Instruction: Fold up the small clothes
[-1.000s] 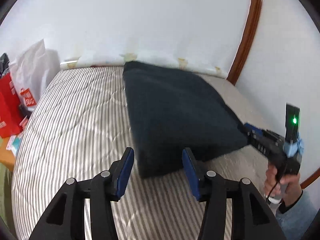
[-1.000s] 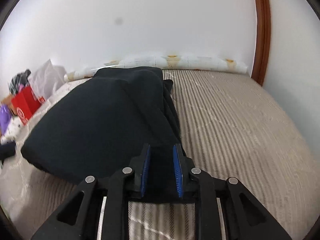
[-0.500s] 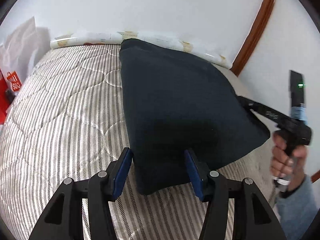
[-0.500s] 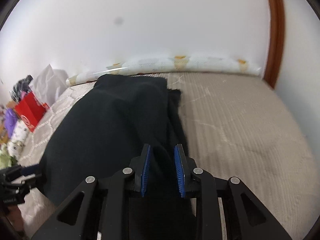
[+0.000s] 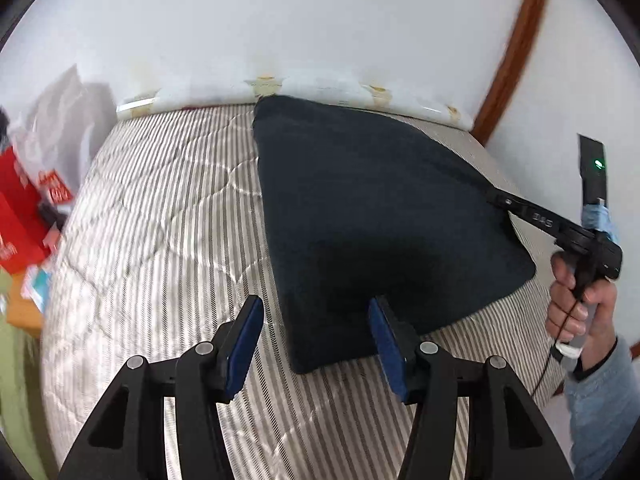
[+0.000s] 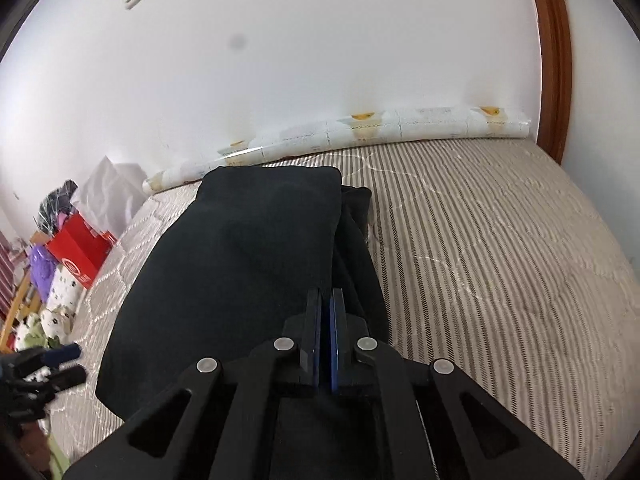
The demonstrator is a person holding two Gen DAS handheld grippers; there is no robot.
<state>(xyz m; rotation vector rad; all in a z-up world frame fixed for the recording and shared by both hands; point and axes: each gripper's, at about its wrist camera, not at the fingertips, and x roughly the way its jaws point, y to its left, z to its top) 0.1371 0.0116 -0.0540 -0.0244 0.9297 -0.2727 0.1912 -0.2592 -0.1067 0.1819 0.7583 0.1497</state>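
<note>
A dark navy garment (image 5: pixel 372 216) lies folded on the striped mattress (image 5: pixel 160 240). My left gripper (image 5: pixel 316 332) is open and empty, its blue pads either side of the garment's near left corner, just above it. My right gripper (image 6: pixel 326 320) is shut on the garment's right edge (image 6: pixel 352 264); in the left wrist view it (image 5: pixel 496 200) reaches in from the right onto that edge. In the right wrist view the garment (image 6: pixel 240 264) stretches away toward the wall, with a second layer showing along its right side.
A rolled patterned sheet (image 6: pixel 360 132) lies along the wall at the mattress head. Red boxes (image 5: pixel 20 216) and a white bag (image 5: pixel 60 120) sit off the left side. A wooden door frame (image 6: pixel 554 56) stands at right. My left gripper shows at lower left of the right wrist view (image 6: pixel 44 364).
My right gripper has closed tight on the garment's right edge. My left gripper has drawn back slightly from the near corner and stays open.
</note>
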